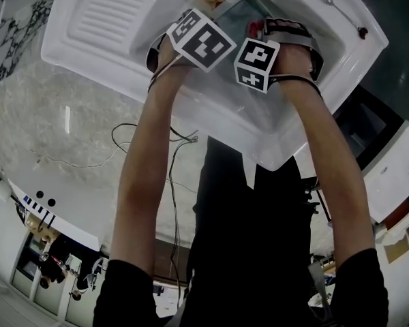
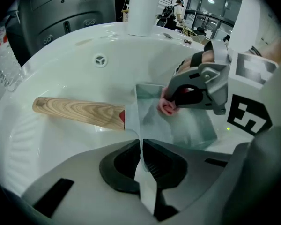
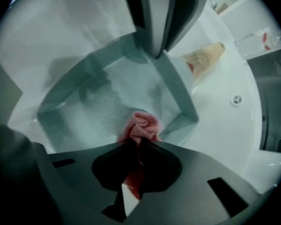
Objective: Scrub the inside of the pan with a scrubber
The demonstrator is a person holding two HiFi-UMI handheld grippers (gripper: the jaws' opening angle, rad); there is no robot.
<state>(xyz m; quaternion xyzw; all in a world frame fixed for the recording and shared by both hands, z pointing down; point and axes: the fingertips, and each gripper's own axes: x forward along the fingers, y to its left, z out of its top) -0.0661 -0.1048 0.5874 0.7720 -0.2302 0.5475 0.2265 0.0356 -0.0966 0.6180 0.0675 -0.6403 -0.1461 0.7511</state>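
Note:
A square grey-green pan with a wooden handle lies in a white sink. My left gripper is shut on the pan's near wall, which stands edge-on between the jaws. It also shows at the top of the right gripper view, where the left gripper pinches the pan's far rim. My right gripper is shut on a pink mesh scrubber that presses on the pan's floor. From the left gripper view, the scrubber sits inside the pan. In the head view the marker cubes hide both pairs of jaws.
A spoon rests on the sink's far right rim. The overflow fitting is on the sink's back wall. A white cylinder stands behind the basin, and a plastic bottle is at the left. Ribbed drainboard at the sink's left.

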